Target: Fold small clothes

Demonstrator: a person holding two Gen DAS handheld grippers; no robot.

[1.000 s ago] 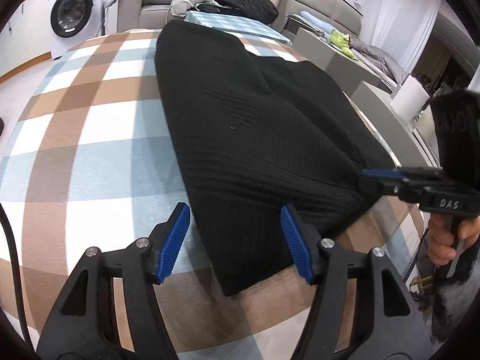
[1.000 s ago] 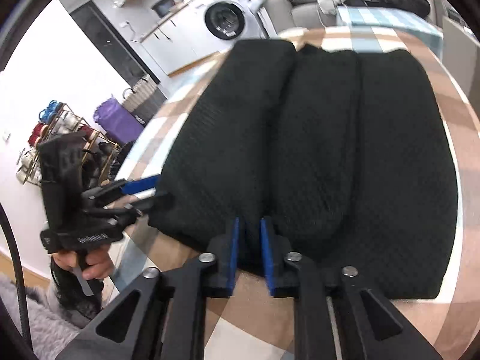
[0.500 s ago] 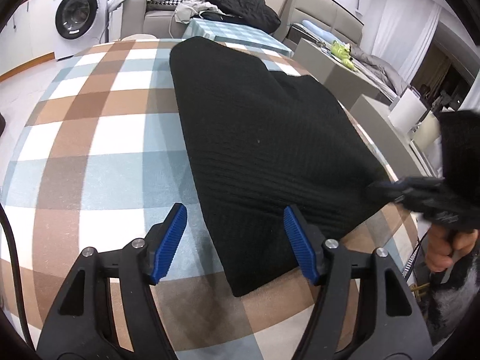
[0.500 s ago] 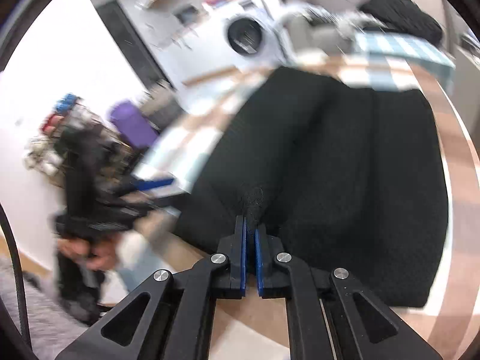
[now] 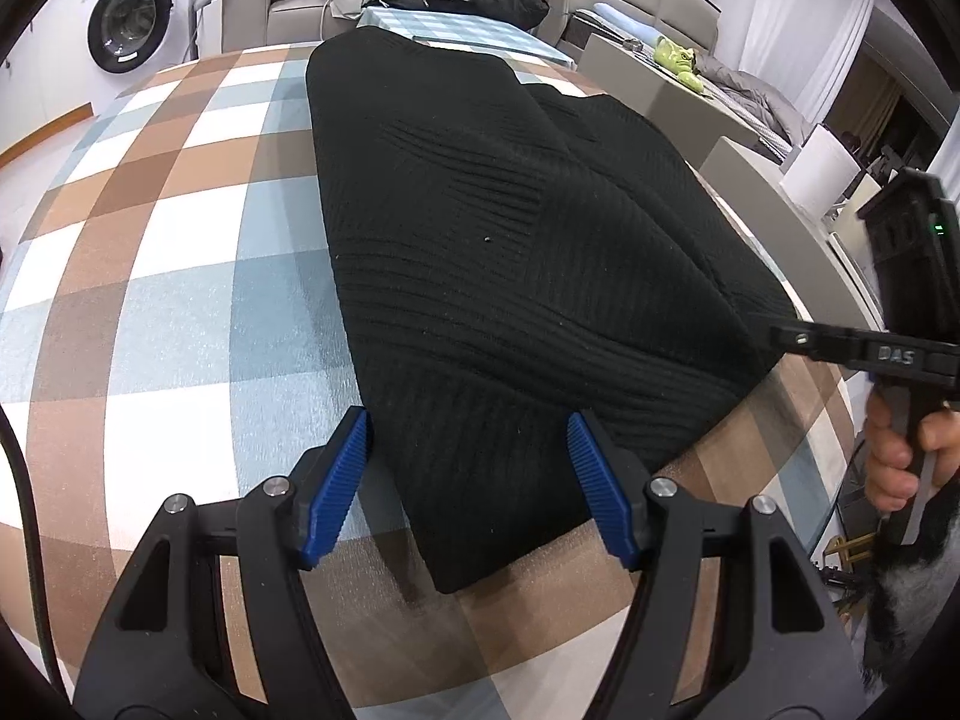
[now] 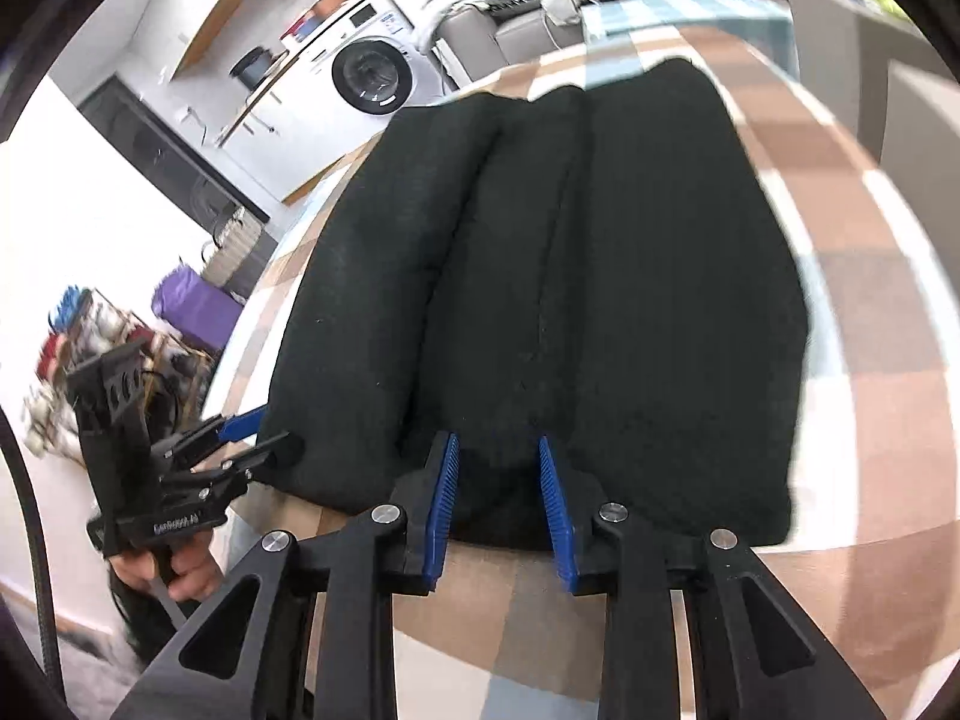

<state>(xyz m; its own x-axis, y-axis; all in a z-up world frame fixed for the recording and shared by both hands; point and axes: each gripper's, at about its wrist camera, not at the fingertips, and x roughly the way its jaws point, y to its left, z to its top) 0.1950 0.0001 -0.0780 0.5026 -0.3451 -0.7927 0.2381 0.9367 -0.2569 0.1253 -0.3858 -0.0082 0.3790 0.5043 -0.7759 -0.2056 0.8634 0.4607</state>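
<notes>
Here the black knit garment (image 5: 510, 276), lengthwise near to far, is straddled at its near hem by both unclamped hand-held grippers, left hand-held gripper (image 5: 468, 480) half-open, right hand-held gripper (image 6: 498, 501) opening.

sweater (image 5: 510, 252) on table (image 5: 168, 276) | sofa (image 5: 288, 6) behind (washing machine (image 5: 129, 18) at its left)

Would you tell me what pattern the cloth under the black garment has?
Brown, blue and white checked tablecloth; clearest in the left wrist view.
</notes>
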